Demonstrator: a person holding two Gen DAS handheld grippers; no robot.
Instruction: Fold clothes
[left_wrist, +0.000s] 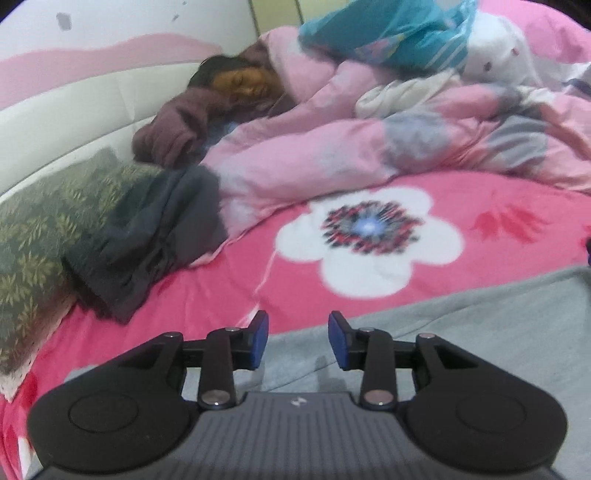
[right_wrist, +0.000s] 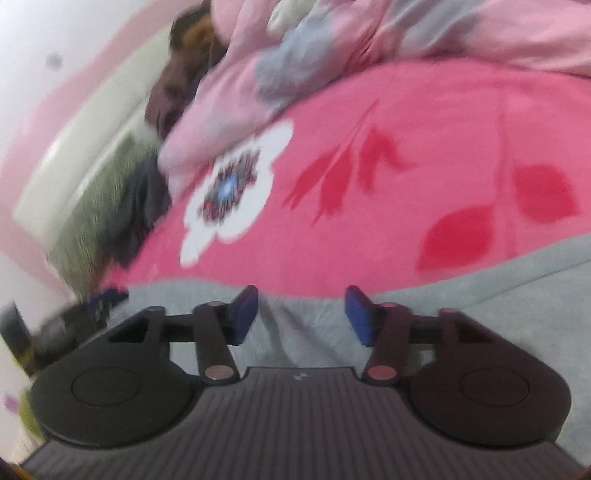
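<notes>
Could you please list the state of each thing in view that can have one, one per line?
left gripper: open, nothing between its pads, over the grey garment.
right gripper: open, empty, above the same cloth.
grey garment: spread flat on the bedsheet, not yet folded.
pink quilt: bunched up, unfolded.
dark garment: crumpled beside the quilt.

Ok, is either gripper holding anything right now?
No. The left gripper and the right gripper both hang open over the grey garment, with nothing between their blue pads.
</notes>
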